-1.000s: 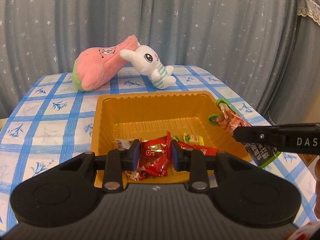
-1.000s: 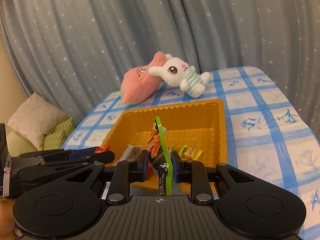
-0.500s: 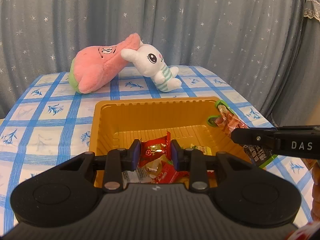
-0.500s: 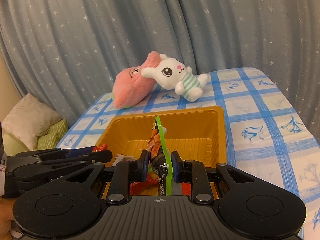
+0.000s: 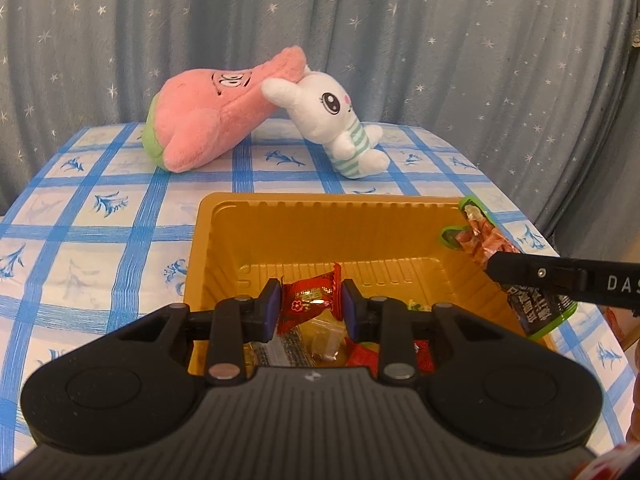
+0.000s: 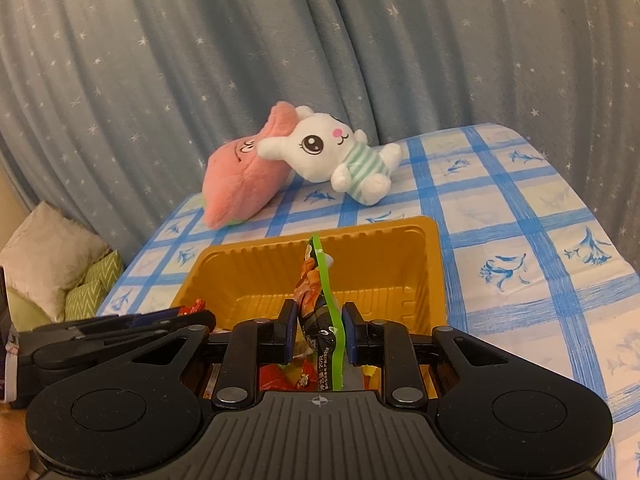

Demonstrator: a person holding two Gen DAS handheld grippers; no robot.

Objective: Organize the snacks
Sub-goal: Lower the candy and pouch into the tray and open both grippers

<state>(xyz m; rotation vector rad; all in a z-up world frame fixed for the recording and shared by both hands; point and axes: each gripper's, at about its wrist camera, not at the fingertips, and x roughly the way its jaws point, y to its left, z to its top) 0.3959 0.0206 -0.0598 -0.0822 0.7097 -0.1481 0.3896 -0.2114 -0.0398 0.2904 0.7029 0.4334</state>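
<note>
Red candy in left claw, orange tray

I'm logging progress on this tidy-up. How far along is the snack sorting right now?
Done: several wrapped snacks already lie in the orange tray. In hand: the left gripper holds a red candy packet above the tray, and the right gripper grips a green-edged snack pouch over it. Left: dropping both in. Whether more snacks wait elsewhere is out of view.
</note>
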